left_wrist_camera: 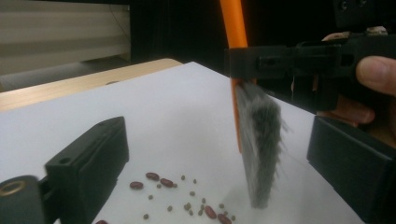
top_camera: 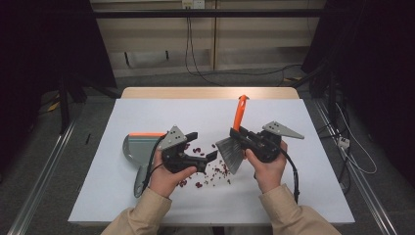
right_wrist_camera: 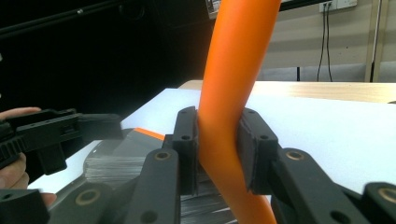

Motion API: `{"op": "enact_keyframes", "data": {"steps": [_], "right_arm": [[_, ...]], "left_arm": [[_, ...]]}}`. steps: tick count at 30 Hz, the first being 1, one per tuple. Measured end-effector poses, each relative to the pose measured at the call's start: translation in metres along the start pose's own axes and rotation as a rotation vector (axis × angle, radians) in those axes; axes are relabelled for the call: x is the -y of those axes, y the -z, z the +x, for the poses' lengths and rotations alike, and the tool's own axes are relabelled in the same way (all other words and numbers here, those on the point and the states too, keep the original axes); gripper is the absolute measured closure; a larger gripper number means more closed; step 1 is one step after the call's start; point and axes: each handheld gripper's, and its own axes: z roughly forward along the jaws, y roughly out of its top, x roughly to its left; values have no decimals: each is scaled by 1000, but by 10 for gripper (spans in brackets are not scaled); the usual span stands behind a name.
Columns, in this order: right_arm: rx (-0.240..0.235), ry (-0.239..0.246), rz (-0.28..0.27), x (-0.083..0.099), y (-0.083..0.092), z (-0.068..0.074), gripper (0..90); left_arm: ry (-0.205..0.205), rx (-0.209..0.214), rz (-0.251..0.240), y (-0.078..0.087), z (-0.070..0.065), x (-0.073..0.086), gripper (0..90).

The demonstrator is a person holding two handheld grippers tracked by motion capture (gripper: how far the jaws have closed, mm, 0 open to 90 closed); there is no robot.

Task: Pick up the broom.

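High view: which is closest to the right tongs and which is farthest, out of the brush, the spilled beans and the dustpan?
1. Brush: clamped in the right tongs, its orange handle sticking up.
2. Spilled beans: scattered on the white table, between the two hands.
3. Dustpan: farthest, lying at the table's left, beyond the left tongs.

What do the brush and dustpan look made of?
Brush: orange handle looks like smooth moulded plastic with an even matte sheen; the grey bristles look like fine synthetic fibre, fanned at the tips. Dustpan: grey pan, probably plastic, semi-gloss, with an orange lip that may be rubber or plastic.
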Motion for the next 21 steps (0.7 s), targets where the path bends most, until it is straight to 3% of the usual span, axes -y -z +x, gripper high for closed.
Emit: {"op": "enact_keyframes", "data": {"steps": [3, 6, 8, 9, 12, 15, 18, 21], "right_arm": [[0, -12, 4, 3, -2, 3, 711], [18, 11, 0, 5, -4, 6, 711], [-7, -35, -10, 6, -5, 6, 711], [-1, -30, -9, 6, -5, 6, 711], [16, 17, -8, 6, -5, 9, 711], [-9, -6, -8, 7, -7, 9, 710], [-10, 15, -9, 7, -8, 11, 711], [-22, 14, -10, 8, -8, 13, 710]], "left_arm": [[15, 14, 13, -9, -2, -2, 111], [5, 21, 43, -18, -6, -3, 179], [12, 30, 53, -23, -8, -4, 216], [11, 32, 54, -25, -8, -3, 242], [9, 42, 67, -29, -10, -1, 348], [10, 56, 67, -30, -11, 0, 492], [27, 76, 64, -28, -7, 1, 680], [55, 106, 79, -27, -4, 4, 777]]}}
